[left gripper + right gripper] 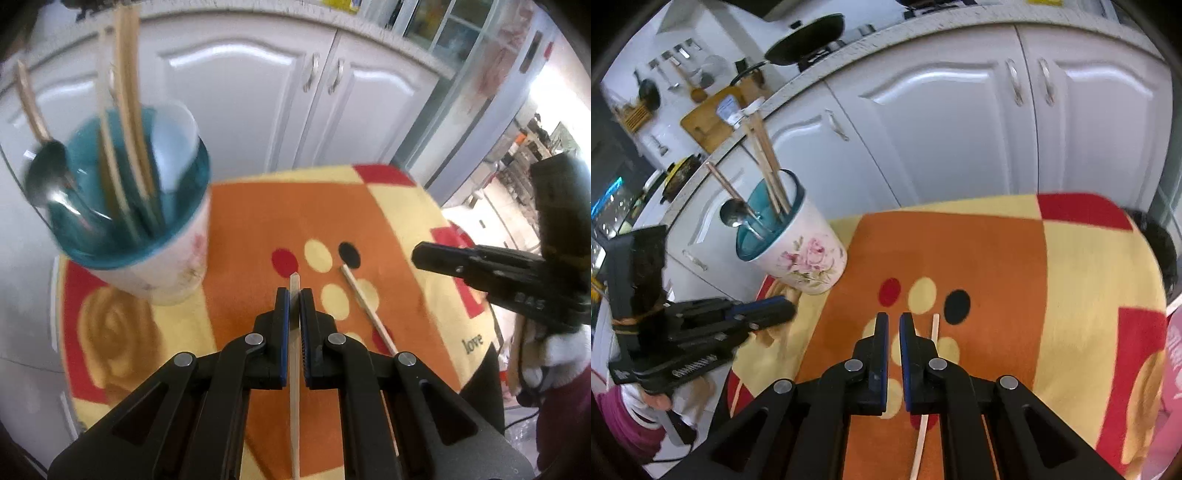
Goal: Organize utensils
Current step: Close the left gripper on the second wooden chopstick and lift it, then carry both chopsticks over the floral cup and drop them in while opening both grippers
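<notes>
My left gripper point(294, 291) is shut on a wooden chopstick point(294, 369) and holds it above the patterned cloth, right of the utensil cup point(155, 254). The cup is floral outside and teal inside and holds several chopsticks point(125, 122) and a metal spoon point(46, 177). A second chopstick point(364, 306) lies on the cloth to the right. My right gripper point(894, 317) is empty with its jaws nearly closed, hovering over the cloth just left of that loose chopstick point(934, 328). The cup point(801, 254) stands far left in the right wrist view, with the left gripper point(757, 310) below it.
The table wears an orange, yellow and red cloth point(251, 221) with coloured dots. White cabinet doors point(251, 92) stand close behind the table. A counter with a wok point(805, 37) and a cutting board runs above them. The right gripper point(480, 266) shows at the right in the left wrist view.
</notes>
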Available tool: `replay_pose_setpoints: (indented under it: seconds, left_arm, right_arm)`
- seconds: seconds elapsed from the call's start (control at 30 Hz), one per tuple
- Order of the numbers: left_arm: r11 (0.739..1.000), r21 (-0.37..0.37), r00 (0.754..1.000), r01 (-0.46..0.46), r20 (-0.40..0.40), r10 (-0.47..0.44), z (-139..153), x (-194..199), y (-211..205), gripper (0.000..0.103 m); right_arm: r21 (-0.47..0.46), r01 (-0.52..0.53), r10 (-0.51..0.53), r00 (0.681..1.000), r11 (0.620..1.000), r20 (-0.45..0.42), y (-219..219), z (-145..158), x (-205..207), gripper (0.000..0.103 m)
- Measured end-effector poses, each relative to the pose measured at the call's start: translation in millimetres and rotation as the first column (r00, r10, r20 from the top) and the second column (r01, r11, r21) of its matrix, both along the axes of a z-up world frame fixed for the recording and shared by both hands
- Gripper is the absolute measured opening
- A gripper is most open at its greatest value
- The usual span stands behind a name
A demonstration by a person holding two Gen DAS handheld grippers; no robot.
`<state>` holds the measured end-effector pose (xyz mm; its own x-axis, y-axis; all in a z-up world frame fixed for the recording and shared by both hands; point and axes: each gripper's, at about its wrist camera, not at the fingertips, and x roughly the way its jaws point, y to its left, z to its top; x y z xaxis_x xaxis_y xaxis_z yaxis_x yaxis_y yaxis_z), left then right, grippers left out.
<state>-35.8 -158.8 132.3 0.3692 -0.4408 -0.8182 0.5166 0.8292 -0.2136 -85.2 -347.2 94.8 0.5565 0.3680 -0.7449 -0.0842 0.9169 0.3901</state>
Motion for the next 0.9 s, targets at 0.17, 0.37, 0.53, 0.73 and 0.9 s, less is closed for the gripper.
replay_pose_setpoints:
  seconds: [0.17,0.37,0.53,0.73,0.9]
  left_arm:
    - [0.999,-0.032,0.999,-0.038,0.035,0.039,20.3,-7.9,19.5,0.004]
    - [0.997,-0.046,0.997,-0.061,0.054,0.064,29.4,-13.7,31.9,0.004]
    - [0.994,-0.076,0.994,-0.076,0.076,0.082,45.7,-22.4,45.9,0.004]
    - [0.985,-0.130,0.983,-0.113,0.126,0.130,79.0,-27.3,72.0,0.004]
    - [0.972,-0.180,0.968,-0.148,0.177,0.180,115.9,-23.3,93.2,0.004]
  right_arm:
    - [-0.117,0.006,-0.019,0.993,0.993,-0.114,14.1,-40.0,21.8,0.021]
    - [-0.202,-0.011,-0.022,0.987,0.979,-0.158,29.0,-78.9,43.6,0.005]
    - [-0.116,-0.019,0.008,0.996,0.993,-0.091,18.2,-40.0,25.5,0.005]
    - [-0.031,-0.033,0.034,0.999,0.999,0.034,4.0,20.5,-3.7,0.005]
    - [0.028,-0.044,0.040,0.991,0.999,0.130,4.9,62.7,-5.3,0.005]
